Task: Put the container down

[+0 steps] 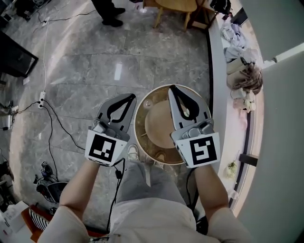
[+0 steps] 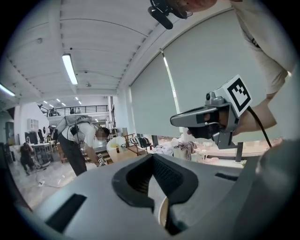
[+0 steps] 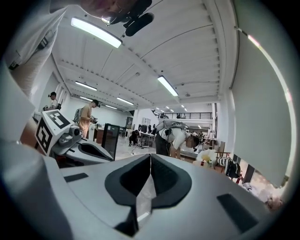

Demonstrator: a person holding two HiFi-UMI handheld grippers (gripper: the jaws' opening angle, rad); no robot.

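A round tan container [image 1: 156, 126] with a paler rim hangs between my two grippers above the grey marble floor. The left gripper [image 1: 129, 98] is shut at the container's left rim; a thin tan edge [image 2: 162, 213] shows pinched low between its jaws. My right gripper [image 1: 174, 90] reaches over the container's right half and is shut too, with a thin translucent piece of the wall [image 3: 144, 199] clamped between its jaws. Each gripper shows in the other's view: the right gripper [image 2: 211, 117] and the left gripper [image 3: 70, 140].
A white ledge [image 1: 223, 95] runs along the right, with clothes and soft things [image 1: 243, 71] heaped on it. Cables [image 1: 52, 123] and a power strip [image 1: 42, 99] lie on the floor at left. A standing person [image 1: 108, 12] and a wooden chair [image 1: 176, 7] are further ahead.
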